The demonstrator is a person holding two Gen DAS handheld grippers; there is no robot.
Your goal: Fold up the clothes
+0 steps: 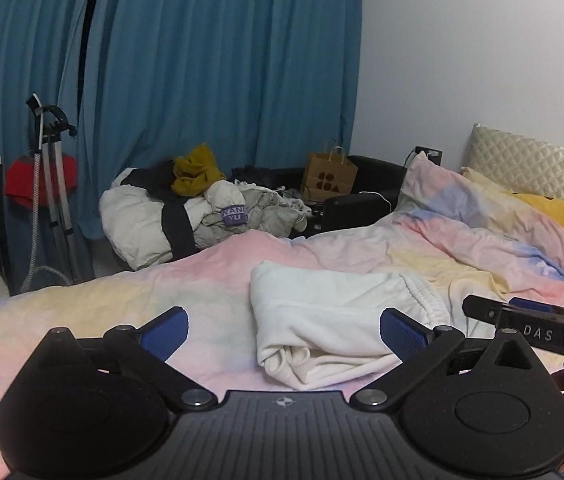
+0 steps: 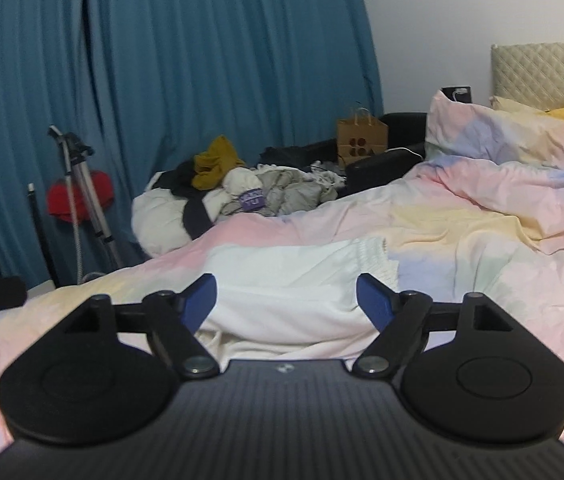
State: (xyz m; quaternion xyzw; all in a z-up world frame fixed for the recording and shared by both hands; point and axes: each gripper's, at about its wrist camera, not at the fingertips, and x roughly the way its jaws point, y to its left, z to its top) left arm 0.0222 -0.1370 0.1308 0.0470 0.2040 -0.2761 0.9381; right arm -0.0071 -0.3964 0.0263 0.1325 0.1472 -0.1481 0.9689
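Note:
A folded white garment (image 1: 334, 312) with a ribbed elastic waistband lies on the pastel bedspread (image 1: 161, 292). My left gripper (image 1: 284, 334) hovers above the bed in front of it, jaws wide apart, nothing between the blue pads. The right gripper's black body (image 1: 530, 320) reaches in from the right edge of the left wrist view. In the right wrist view the same white garment (image 2: 290, 284) lies straight ahead on the bedspread (image 2: 462, 240). My right gripper (image 2: 286, 306) stands open above its near edge with nothing held.
Beyond the bed, a heap of unfolded clothes (image 1: 201, 208) with a mustard piece on top sits before the blue curtain (image 1: 201, 60). A brown paper bag (image 1: 328, 178), a red garment steamer on a pole (image 1: 47, 176), and pillows by the quilted headboard (image 1: 530, 164) are nearby.

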